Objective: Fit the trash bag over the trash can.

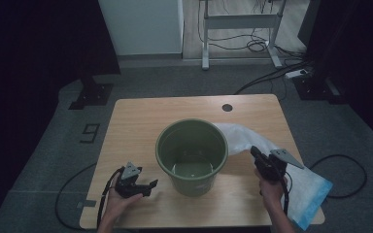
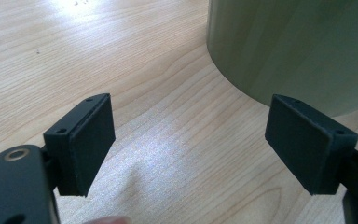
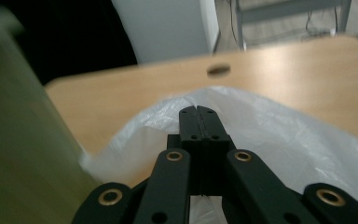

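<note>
A green bucket (image 1: 192, 156) stands upright and empty near the middle of the wooden table (image 1: 141, 121). A white plastic bag (image 1: 240, 135) with a blue edge lies to its right, reaching the table's front right corner. My right gripper (image 1: 254, 151) is shut on a fold of that bag (image 3: 284, 140), and the film rises up around the closed jaws (image 3: 199, 112). Beside them in the right gripper view stands the bucket's wall (image 3: 18, 140). My left gripper (image 1: 150, 187) rests low at the front left, open, with bare wood between its pads (image 2: 189, 140). The bucket's side (image 2: 298, 46) is just ahead of it.
A round cable hole (image 1: 227, 107) sits near the table's far edge. Cables trail from both grippers over the front edge. Beyond the table are a white cabinet (image 1: 141, 24), a metal desk frame (image 1: 240, 29) and floor cables.
</note>
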Tool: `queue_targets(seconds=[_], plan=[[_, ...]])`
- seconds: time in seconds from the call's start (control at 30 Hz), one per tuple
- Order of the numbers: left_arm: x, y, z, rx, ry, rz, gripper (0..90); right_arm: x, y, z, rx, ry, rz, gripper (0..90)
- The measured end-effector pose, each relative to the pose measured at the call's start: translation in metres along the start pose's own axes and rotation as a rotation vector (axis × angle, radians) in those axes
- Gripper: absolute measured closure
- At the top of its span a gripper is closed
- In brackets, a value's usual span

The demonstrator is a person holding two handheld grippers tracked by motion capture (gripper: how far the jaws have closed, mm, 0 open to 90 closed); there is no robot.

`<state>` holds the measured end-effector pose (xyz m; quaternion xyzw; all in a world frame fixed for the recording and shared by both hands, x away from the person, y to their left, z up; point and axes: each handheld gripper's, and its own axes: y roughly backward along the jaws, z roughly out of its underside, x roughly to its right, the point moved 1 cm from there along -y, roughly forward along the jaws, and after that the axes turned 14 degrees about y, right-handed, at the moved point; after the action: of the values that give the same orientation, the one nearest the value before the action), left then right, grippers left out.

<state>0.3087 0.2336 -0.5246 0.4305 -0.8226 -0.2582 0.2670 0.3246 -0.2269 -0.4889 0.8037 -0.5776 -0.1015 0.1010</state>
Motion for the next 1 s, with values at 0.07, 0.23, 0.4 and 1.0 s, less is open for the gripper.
queue_targets(seconds=[0.07,0.23,0.4,1.0], plan=[[0.000,-0.001,0.000,0.000,0.001,-0.001,15.5,0.001,0.006,-0.006,0.032,-0.013,-0.001,89.2],[0.000,-0.002,0.001,-0.004,0.005,-0.006,15.4,0.001,0.034,-0.034,0.157,-0.048,-0.011,89.2],[-0.001,-0.001,0.000,0.003,0.009,-0.009,15.4,-0.005,0.050,-0.051,0.223,-0.034,-0.006,89.2],[-0.003,-0.002,0.001,-0.003,0.018,-0.014,15.4,-0.036,0.108,-0.126,0.463,0.084,0.004,89.1]])
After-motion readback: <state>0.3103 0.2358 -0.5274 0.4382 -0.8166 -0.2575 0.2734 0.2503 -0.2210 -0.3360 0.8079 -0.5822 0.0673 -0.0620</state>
